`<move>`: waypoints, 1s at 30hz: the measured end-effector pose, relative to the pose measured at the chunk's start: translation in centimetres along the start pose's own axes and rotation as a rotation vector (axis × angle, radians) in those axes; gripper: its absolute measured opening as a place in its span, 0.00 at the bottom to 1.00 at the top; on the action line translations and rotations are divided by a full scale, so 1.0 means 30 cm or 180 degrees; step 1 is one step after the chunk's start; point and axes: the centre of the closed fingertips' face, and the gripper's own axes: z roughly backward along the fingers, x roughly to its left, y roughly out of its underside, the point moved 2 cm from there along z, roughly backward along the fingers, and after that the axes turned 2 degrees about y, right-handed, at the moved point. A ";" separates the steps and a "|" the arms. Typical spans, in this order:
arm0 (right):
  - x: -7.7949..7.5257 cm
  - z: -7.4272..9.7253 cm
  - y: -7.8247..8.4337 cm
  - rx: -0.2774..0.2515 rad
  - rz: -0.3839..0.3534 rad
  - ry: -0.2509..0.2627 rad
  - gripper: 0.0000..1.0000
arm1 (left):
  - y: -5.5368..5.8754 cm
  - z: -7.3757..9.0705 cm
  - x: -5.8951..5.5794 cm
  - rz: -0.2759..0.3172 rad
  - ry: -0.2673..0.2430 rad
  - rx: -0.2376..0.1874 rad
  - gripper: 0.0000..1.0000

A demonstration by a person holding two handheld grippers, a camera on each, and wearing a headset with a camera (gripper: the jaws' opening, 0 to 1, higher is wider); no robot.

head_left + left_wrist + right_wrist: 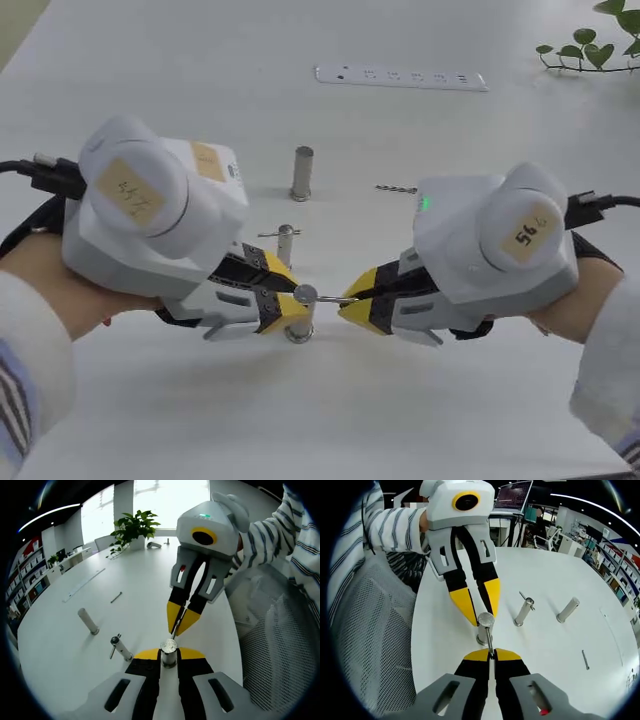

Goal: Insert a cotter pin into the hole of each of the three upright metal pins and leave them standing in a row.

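The left gripper (290,295) has its yellow-tipped fingers (277,272) clamped on the nearest metal pin (304,296), one finger on each side of the shaft below the head. In the left gripper view the same pin (169,652) stands upright between the two fingers (146,655), which are only as far apart as the shaft is thick.

The right gripper (352,299) faces it from the other side. Its fingers (506,655) are pressed almost together, pinching a thin cotter pin (490,642) by one end. The cotter pin (335,298) lies level and points at the nearest metal pin just under its head; its free tip meets the shaft there. Whether the tip is inside the hole cannot be told.

Just behind, on the white tabletop (330,400), the middle metal pin (286,243) stands upright with a cotter pin across it near the top. The far metal pin (301,173) stands upright beyond that, nothing showing through it. The three make a rough line running away from the person.

A loose cotter pin (396,188) lies flat on the tabletop to the right of the far metal pin, apart from both grippers. A white power strip (400,77) lies further back, and a green plant (590,45) sits at the far right corner.
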 end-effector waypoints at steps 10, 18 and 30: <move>-0.015 -0.035 -0.031 -0.0059 -0.0029 0.0045 0.00 | 0.011 0.000 -0.002 -0.0028 0.0019 0.0073 0.00; -0.020 -0.015 -0.066 -0.0055 -0.0075 0.0060 0.00 | 0.023 -0.026 -0.014 -0.0103 0.0046 0.0111 0.00; 0.014 0.001 -0.064 -0.0074 -0.0098 0.0035 0.00 | -0.010 -0.044 -0.030 -0.0175 0.0116 0.0045 0.18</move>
